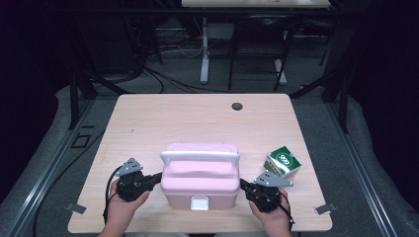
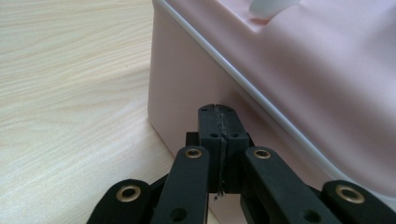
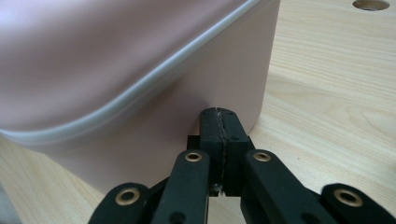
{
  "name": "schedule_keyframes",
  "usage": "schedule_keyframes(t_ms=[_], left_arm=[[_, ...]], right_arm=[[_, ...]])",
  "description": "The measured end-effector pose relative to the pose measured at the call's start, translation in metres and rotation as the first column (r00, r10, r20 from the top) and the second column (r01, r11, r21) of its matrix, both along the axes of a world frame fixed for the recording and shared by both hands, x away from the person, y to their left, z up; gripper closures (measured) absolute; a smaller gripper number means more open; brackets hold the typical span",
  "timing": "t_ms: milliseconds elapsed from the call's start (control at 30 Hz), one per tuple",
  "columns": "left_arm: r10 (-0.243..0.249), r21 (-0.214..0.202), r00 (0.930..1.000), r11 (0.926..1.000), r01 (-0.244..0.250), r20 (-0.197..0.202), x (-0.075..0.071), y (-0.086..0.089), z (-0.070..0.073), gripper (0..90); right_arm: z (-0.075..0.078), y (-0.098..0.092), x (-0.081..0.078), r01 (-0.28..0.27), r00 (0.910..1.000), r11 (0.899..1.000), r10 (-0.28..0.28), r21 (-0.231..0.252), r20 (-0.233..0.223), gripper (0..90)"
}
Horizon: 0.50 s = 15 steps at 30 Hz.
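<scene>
Both claws — left claw (image 1: 159, 176), right claw (image 1: 242, 183) — closed empty, tips against pink box (image 1: 200, 180).

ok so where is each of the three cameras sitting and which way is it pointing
High view: above the person's side, looking forward and down on the table; both hands and forearms show.
Left gripper view: rides the left gripper, looking along its shut jaws at the pink box's end wall.
Right gripper view: rides the right gripper, shut jaws facing the box's opposite end.
All three share the pink box and table.

right gripper (image 3: 219, 112): closed, empty | tips against pink box (image 3: 140, 93) wall | table (image 3: 336, 93)
</scene>
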State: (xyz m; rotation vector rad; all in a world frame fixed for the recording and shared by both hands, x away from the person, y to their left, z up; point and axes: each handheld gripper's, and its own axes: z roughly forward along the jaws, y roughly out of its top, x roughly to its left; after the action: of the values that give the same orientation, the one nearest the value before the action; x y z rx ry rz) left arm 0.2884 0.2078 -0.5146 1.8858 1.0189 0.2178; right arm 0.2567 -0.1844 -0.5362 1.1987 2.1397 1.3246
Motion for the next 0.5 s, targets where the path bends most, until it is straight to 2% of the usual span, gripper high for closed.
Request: schedule_keyframes(t_ms=[133, 167, 267, 300, 333, 367, 467, 500], left_arm=[[0.005, -0.015, 0.9998, 0.9999, -0.006, -0.02, 0.002, 0.004, 0.001, 83.1], [0.002, -0.017, 0.9999, 0.9999, -0.002, -0.017, 0.002, 0.004, 0.002, 82.3], [-0.001, -0.013, 1.0, 0.9999, 0.001, -0.008, 0.001, 0.006, 0.004, 78.8], [0.002, -0.014, 1.0, 0.9999, -0.002, 0.001, 0.0, 0.008, 0.006, 76.9], [0.002, -0.014, 1.0, 0.9999, -0.002, 0.001, 0.0, 0.008, 0.006, 75.4], [0.007, -0.021, 0.9999, 0.9998, -0.007, 0.009, -0.001, 0.011, 0.009, 74.0], [0.011, -0.027, 0.9998, 0.9996, -0.011, 0.018, -0.001, 0.015, 0.012, 70.5], [0.012, -0.029, 0.9996, 0.9995, -0.011, 0.026, -0.001, 0.018, 0.018, 69.4]], right_arm=[[0.0, -0.004, 0.002, -0.006, 1.0, 1.0, 0.006, 0.013, -0.006, 85.9], [-0.001, -0.005, 0.003, -0.017, 0.9999, 0.999, 0.017, 0.028, -0.002, 85.2], [0.001, -0.007, 0.003, -0.014, 0.9999, 1.0, 0.013, 0.016, 0.005, 83.6], [0.002, -0.009, 0.003, -0.01, 0.9999, 0.999, 0.009, 0.037, 0.012, 81.5], [0.002, -0.009, 0.003, -0.01, 0.9999, 0.999, 0.009, 0.037, 0.012, 81.5], [0.006, -0.012, 0.003, -0.01, 0.9995, 0.999, 0.009, 0.041, 0.031, 78.3], [0.011, -0.015, 0.003, -0.005, 0.9992, 0.999, 0.003, 0.051, 0.04, 75.6], [0.016, -0.019, 0.003, 0.002, 0.9982, 0.998, -0.005, 0.056, 0.059, 72.3]])
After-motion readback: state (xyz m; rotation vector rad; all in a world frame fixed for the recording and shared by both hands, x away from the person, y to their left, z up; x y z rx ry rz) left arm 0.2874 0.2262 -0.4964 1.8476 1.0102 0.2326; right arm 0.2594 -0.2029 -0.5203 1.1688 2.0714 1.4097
